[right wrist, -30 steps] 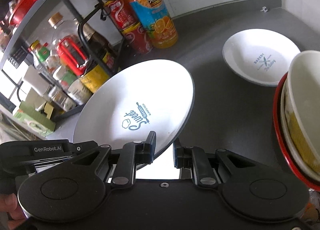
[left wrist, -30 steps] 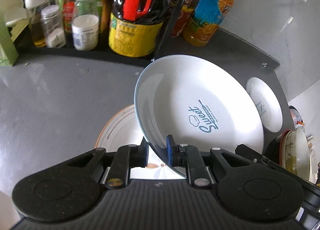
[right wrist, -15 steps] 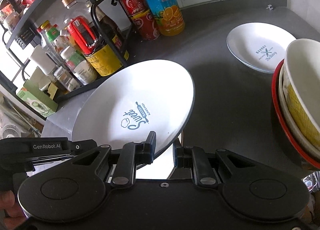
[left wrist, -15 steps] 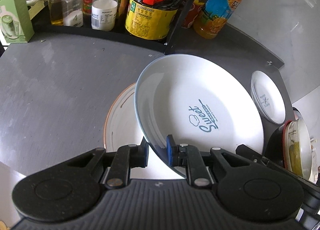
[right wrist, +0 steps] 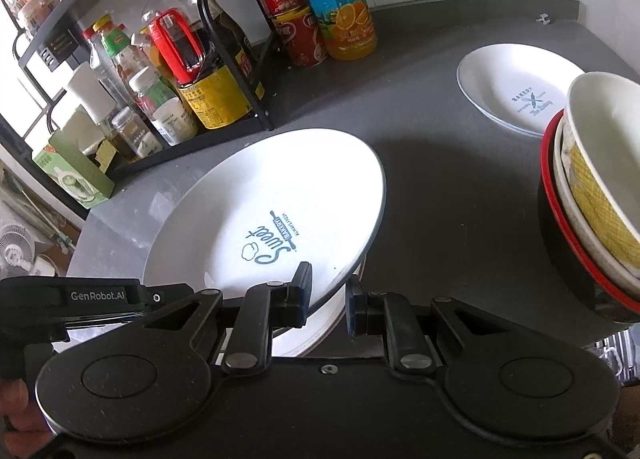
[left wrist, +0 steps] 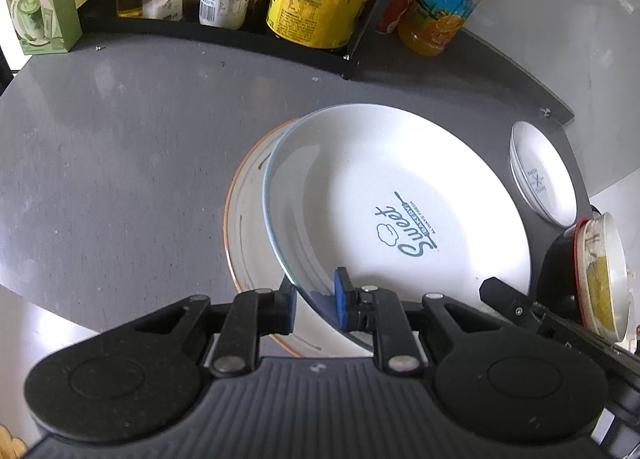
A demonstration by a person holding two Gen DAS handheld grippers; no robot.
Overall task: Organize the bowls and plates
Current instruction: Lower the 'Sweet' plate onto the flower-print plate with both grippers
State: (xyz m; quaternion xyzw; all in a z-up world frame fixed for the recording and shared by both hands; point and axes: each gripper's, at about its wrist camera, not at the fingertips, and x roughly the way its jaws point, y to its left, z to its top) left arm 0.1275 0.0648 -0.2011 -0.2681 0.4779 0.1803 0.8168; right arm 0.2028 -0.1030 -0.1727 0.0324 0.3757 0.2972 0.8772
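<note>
White plate (left wrist: 400,195), pinched at its near rim by both tools (left wrist: 316,299) (right wrist: 328,295), should be lowered level onto the orange-rimmed plate (left wrist: 248,227) beneath before release.

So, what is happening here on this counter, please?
A person is tidying dishes with two hand-held grippers. The left gripper and the right gripper both grip the near rim of the white "Sweet" plate, holding it tilted above an orange-rimmed plate that lies on the grey counter. It looks about to be stacked there. A smaller white plate lies further back, and a stack of bowls stands to the right.
</note>
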